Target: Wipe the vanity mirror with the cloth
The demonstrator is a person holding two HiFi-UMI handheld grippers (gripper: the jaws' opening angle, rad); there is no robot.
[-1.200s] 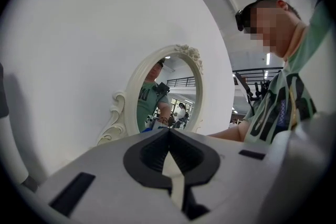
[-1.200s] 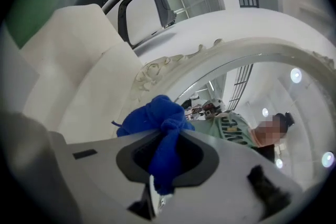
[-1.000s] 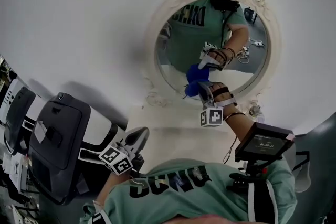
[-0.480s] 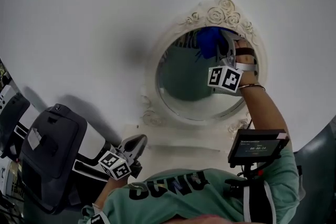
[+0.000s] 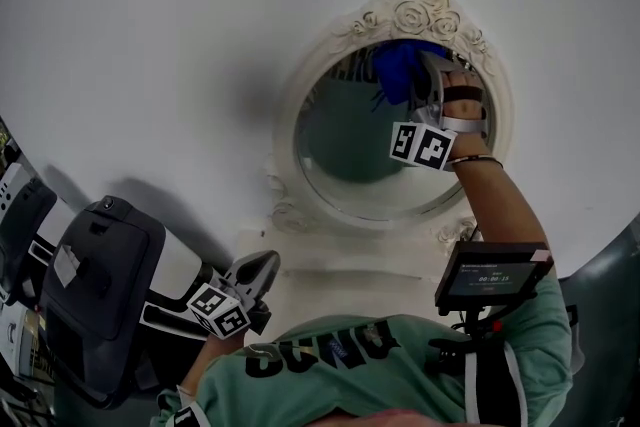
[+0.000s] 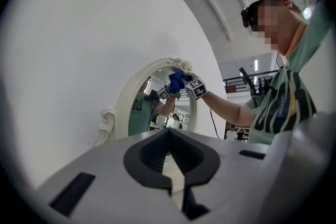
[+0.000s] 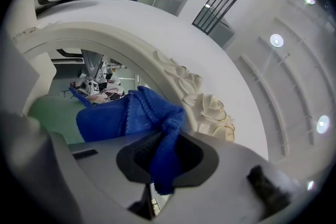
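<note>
Evidently the wiping is at the top of the glass. The right gripper (image 5: 428,83) has its fingers clamped on a blue cloth (image 5: 400,70). A twisted tail of the cloth is pinched between them, and the loose bulk bunches forward against the vanity mirror (image 5: 350,150). Gripping it by one gathered corner probably leaves a soft pad free to press flat on the pane. The cloth looks like thick, napped microfibre with a stitched hem. It sits just under the carved roses (image 5: 420,15) that crown the oval frame, and I cannot tell whether it touches that raised, cream-coloured moulding. The mirror stands at the far edge of the white tabletop (image 5: 330,290), backed by a plain pale wall. The left gripper (image 5: 262,267) hangs low by the tabletop's near left corner. Its fingers are closed together on nothing, so it is likely parked there to stay clear of the working arm.
</note>
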